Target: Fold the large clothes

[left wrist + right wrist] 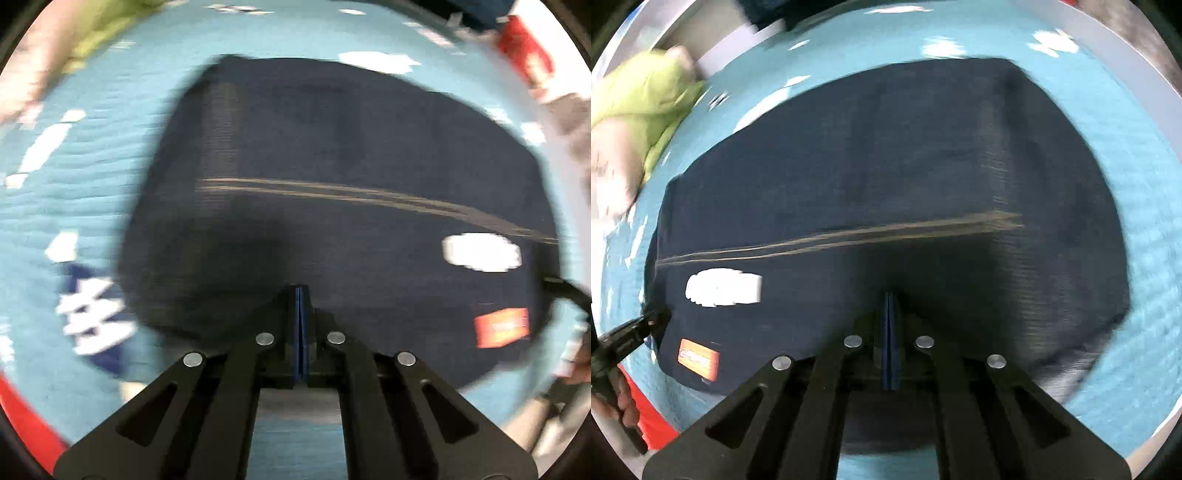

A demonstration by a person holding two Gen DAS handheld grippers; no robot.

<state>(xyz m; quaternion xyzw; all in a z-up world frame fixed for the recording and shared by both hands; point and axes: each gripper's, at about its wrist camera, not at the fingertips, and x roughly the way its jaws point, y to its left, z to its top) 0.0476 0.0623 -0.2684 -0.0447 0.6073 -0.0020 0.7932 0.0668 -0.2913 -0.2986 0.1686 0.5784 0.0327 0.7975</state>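
Ahead of both closed grippers: navy garment [332,166] on blue cloth [92,184].

The folded navy garment with pale stripes [332,177] fills the middle of the light-blue patterned cloth-covered surface [92,177]. Bare cloth runs open to its left, right and far side. A crumpled lime-green and pink fabric pile [639,110] blocks the far-left corner; a red-and-white object [524,55] stands far right.
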